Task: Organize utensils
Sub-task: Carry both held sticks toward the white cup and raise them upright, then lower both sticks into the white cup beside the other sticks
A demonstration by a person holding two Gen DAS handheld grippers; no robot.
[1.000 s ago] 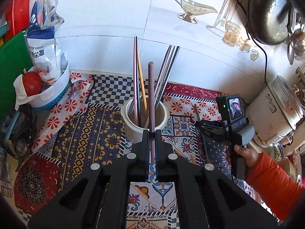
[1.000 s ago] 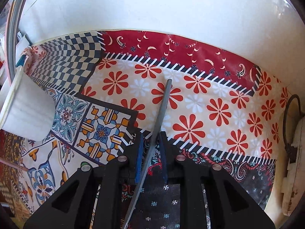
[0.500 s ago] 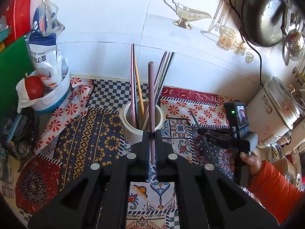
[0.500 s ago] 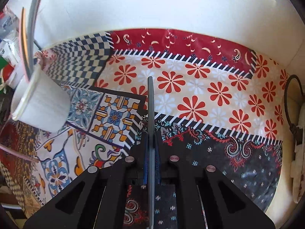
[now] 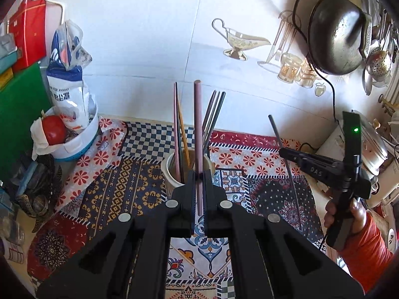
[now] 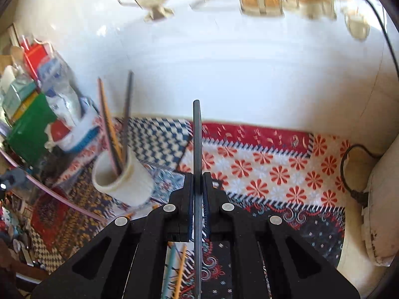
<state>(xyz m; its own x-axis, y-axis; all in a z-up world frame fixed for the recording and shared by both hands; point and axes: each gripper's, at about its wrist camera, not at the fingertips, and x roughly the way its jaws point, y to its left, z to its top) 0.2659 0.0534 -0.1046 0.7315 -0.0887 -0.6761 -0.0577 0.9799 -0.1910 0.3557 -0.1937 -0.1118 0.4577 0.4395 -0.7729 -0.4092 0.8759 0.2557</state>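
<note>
A white ceramic cup [image 5: 172, 172] stands on the patterned cloth with several chopsticks upright in it. It also shows in the right wrist view [image 6: 124, 182]. My left gripper [image 5: 198, 174] is shut on a mauve chopstick [image 5: 197, 124], held upright just in front of the cup. My right gripper [image 6: 198, 174] is shut on a grey chopstick [image 6: 196, 137], raised above the cloth to the right of the cup. The right gripper with its grey chopstick [image 5: 284, 154] also shows in the left wrist view.
A white bowl with a tomato [image 5: 53, 129] and a food bag [image 5: 69, 87] stand at the back left. A rice cooker [image 5: 361, 154] sits at the right. A wok [image 5: 336, 32] hangs on the tiled wall. Loose chopsticks [image 6: 174, 269] lie on the cloth under my right gripper.
My right gripper has lifted and tilted up with the grey chopstick, now seeing the wall and cup. My left gripper has stayed near the cup with the mauve chopstick.
</note>
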